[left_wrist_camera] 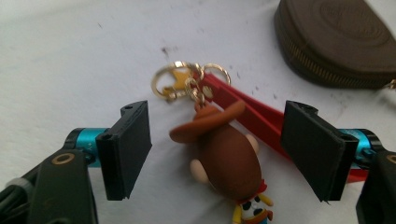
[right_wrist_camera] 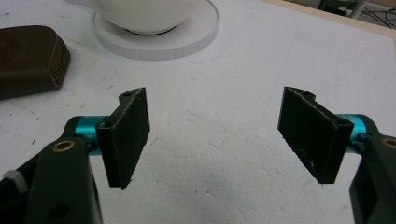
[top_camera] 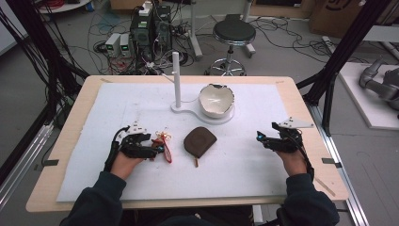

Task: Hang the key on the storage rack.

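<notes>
A keychain [left_wrist_camera: 224, 154] lies on the white mat [top_camera: 249, 160]: a small cowboy figure with a brown hat, a red strap [left_wrist_camera: 252, 112] and gold rings [left_wrist_camera: 170, 84]. My left gripper [left_wrist_camera: 217, 121] is open and straddles the figure, with a gap between each pad and it. In the high view the left gripper [top_camera: 159, 150] sits at the mat's left with the keychain [top_camera: 165, 144] at its tips. A brown zip pouch [top_camera: 199, 141] lies in the middle. My right gripper [top_camera: 260, 138] rests at the right, open [right_wrist_camera: 215, 107] over bare mat.
A white bowl [top_camera: 216, 100] sits on a white base with an upright post [top_camera: 176, 75] at the back centre. The pouch [right_wrist_camera: 28, 58] and the base's disc [right_wrist_camera: 159, 42] lie ahead of the right gripper. The wooden table edge [top_camera: 306, 113] frames the mat.
</notes>
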`<action>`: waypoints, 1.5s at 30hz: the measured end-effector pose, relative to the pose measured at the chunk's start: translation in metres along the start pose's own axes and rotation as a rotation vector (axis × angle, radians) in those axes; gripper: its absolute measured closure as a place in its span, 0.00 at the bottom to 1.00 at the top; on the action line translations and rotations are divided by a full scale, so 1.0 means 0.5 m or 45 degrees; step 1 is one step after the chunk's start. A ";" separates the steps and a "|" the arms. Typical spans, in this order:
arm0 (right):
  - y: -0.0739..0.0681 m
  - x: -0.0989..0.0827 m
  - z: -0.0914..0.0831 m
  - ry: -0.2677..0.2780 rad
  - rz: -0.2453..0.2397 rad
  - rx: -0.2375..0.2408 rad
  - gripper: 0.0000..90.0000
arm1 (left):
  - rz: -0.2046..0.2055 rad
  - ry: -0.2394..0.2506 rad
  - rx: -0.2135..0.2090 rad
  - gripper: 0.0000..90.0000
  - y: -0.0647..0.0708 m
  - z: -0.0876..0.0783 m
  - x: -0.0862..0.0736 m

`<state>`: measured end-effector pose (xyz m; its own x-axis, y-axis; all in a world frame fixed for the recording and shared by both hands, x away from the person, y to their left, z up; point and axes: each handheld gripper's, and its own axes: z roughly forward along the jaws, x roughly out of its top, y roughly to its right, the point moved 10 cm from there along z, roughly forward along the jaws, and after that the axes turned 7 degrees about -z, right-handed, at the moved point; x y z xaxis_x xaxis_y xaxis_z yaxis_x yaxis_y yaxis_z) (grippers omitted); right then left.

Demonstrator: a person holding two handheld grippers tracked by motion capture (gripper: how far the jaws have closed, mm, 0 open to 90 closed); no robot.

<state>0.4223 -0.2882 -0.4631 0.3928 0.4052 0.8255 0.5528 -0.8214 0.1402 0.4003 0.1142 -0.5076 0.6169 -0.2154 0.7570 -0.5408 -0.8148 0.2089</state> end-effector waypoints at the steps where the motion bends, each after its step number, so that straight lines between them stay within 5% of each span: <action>1: 0.000 -0.001 0.000 -0.002 -0.004 0.000 0.28 | 0.006 -0.011 0.017 0.27 -0.001 0.001 -0.002; 5: -0.002 -0.002 0.001 -0.008 -0.007 0.003 0.28 | 0.034 -0.067 0.100 0.24 -0.004 0.006 -0.014; 7: -0.003 -0.001 0.001 -0.007 -0.008 0.003 0.28 | 0.064 -0.080 0.141 0.32 -0.007 0.003 -0.013; 9: -0.002 -0.002 0.001 -0.009 -0.012 0.002 0.28 | 0.078 -0.090 0.104 0.51 -0.005 -0.002 -0.011; 13: -0.003 -0.002 0.001 -0.011 -0.014 0.004 0.28 | 0.058 -0.099 0.095 0.51 -0.013 -0.006 -0.007; 20: -0.001 0.001 0.001 -0.001 -0.003 0.000 0.28 | -0.023 0.085 -0.052 0.51 -0.006 -0.040 0.060; 27: -0.005 0.006 0.001 0.008 -0.006 0.000 0.28 | 0.011 0.229 -0.173 0.51 0.021 -0.075 0.146; 45: -0.005 0.010 0.001 0.021 -0.009 0.009 0.29 | -0.008 0.441 -0.214 0.51 0.022 -0.099 0.345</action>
<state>0.4234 -0.2838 -0.4596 0.3767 0.4041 0.8335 0.5608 -0.8157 0.1421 0.4727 0.0948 -0.3441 0.4063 0.0075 0.9137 -0.6417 -0.7095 0.2912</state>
